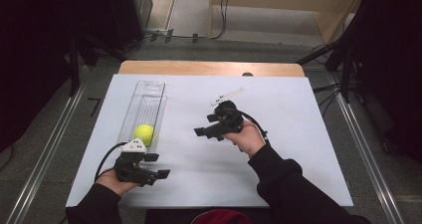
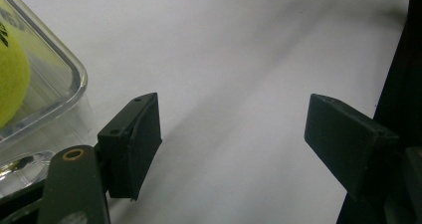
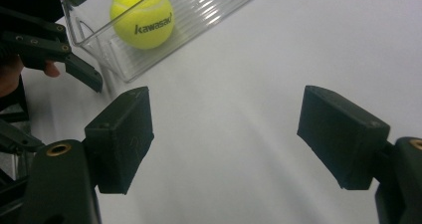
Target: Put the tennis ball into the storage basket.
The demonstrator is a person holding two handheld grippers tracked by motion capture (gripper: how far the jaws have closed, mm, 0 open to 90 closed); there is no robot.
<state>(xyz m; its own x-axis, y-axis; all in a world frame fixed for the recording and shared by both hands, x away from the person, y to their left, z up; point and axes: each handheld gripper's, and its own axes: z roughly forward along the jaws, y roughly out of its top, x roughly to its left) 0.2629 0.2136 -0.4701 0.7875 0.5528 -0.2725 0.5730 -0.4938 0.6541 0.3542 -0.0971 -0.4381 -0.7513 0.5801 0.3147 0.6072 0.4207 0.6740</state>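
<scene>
Progress, as I judge it: ball (image 1: 144,133) sits inside the tray (image 1: 149,92), near the end closest to the person, so the placing step looks done. Both tongs hold nothing. What's left, if anything, can't be told; maybe just pulling the hands back.

Left gripper (image 1: 155,166): jaws wide apart, nothing btwn them, low over the sheet (image 1: 278,114) just below the tray's near end. In the left gripper view the tray corner (image 2: 74,79) is just beside the left jaw, not touching it as far as I can see.

Right gripper (image 1: 205,125): jaws also wide apart, empty, mid-table, well apart from the tray, pointing towards it. Its view looks across bare sheet to the ball (image 3: 142,16) in the tray (image 3: 209,10), w/ the left gripper (image 3: 74,67) at the edge.

Materials/shapes:
- Ball: yellow-green, fuzzy felt, round, black "kawasaki"-type print; last letters partly cut off.
- Tray: clear hard plastic, long & narrow, rounded corners, ribbed floor, glossy w/ glare. A flat tab w/ a slot at the far end.
- Sheet: white, matte, smooth, flat, covers most of the wooden table (image 1: 209,67).
- Jaws: black blocky pads, flat faces, matte; brass-coloured inserts at the pivots.
- Grey 3-cornered plate on the left gripper; a pale strip by the right one.
</scene>
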